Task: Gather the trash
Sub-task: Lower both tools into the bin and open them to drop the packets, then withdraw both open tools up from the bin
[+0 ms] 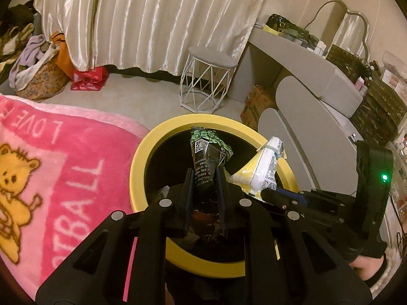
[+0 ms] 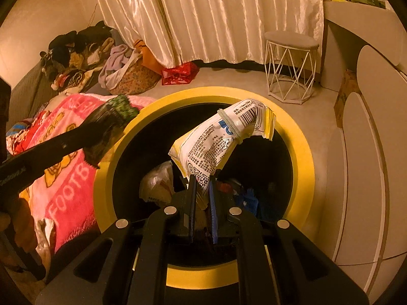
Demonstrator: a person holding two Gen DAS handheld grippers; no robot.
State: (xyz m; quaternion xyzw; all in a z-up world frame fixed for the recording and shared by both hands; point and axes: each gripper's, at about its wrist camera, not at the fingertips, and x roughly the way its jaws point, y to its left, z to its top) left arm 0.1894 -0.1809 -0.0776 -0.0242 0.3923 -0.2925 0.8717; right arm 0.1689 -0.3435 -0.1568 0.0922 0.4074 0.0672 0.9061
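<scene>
Black linkage arms fill the foreground of both wrist views, and each gripper is clamped on a piece of trash above the yellow-rimmed bin (image 1: 142, 162). Left gripper (image 1: 205, 175): jaws nearly closed, pads pressing both sides of a dark wrapper with a green printed top (image 1: 207, 152), which stands upright over the bin's black interior, toward the bin's left half. Right gripper (image 2: 202, 183): jaws likewise nearly closed, pinching the lower end of a white and yellow packet (image 2: 218, 142); the packet rises and bends to the right over the bin's opening, with a pale elastic band around its upper part. In the left wrist view the same packet shows at the bin's right rim, with the right gripper's body beside it. Inside the bin, below the packet, lie a crumpled pale bag (image 2: 157, 180) and some blue and red scraps. Directly left of the bin, touching its rim, lies a pink blanket (image 1: 63, 167) with a yellow bear print. Beyond the bin stands a white wire-frame stool (image 1: 207, 81) with a grey seat, and right of the bin a grey vanity surface (image 1: 305, 58) carries small containers. Far beyond the bin, a cream satin curtain (image 1: 152, 20) hangs to the floor, with bags and clothing piled at its left end.
</scene>
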